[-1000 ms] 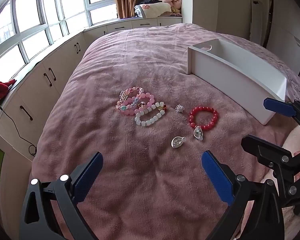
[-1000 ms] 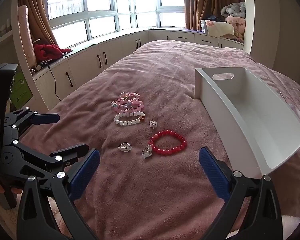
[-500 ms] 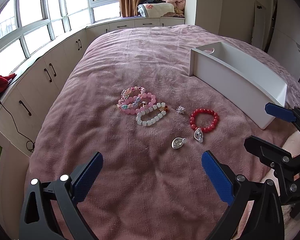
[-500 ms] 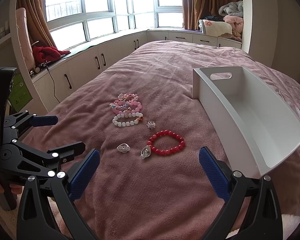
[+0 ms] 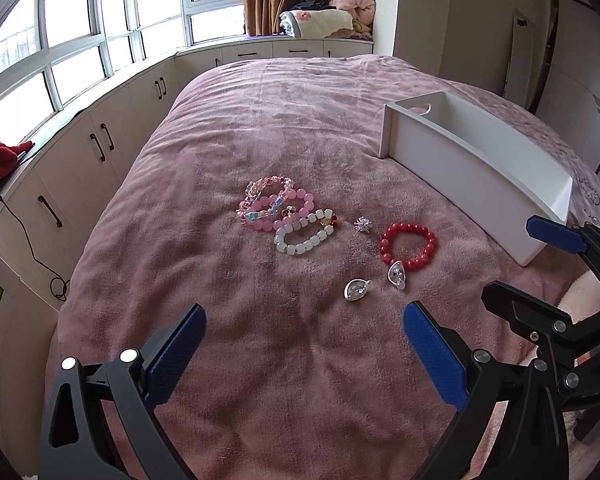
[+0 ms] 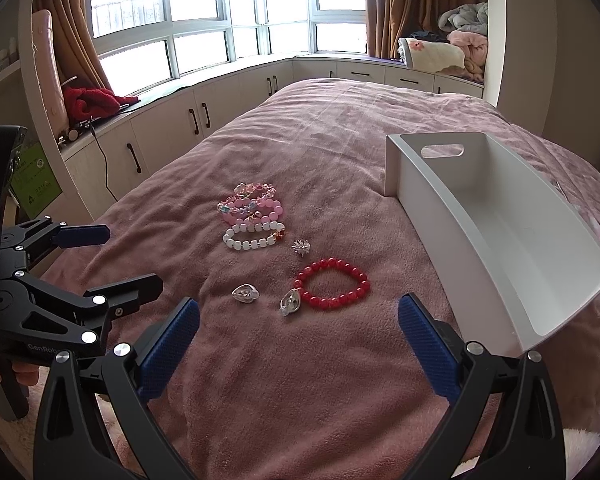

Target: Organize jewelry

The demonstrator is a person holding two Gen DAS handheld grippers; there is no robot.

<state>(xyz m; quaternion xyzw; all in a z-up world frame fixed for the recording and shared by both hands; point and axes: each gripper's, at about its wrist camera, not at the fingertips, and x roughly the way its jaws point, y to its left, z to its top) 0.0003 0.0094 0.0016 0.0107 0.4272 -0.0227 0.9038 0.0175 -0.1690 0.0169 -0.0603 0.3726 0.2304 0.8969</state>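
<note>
Both tongs, left and right, gape wide and empty above the near bed. Red bracelet lies nearest the right tongs, white tray to its right. Judgement: descend straight, pinch one bead section, avoid snagging blanket pile.

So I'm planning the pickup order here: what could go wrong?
The pink and white bracelets lie overlapped, so grabbing one may drag the others. One silver charm touches the red bracelet and could get flicked away. The tiny charms may sink into the plush blanket and slip from a claw.
</note>
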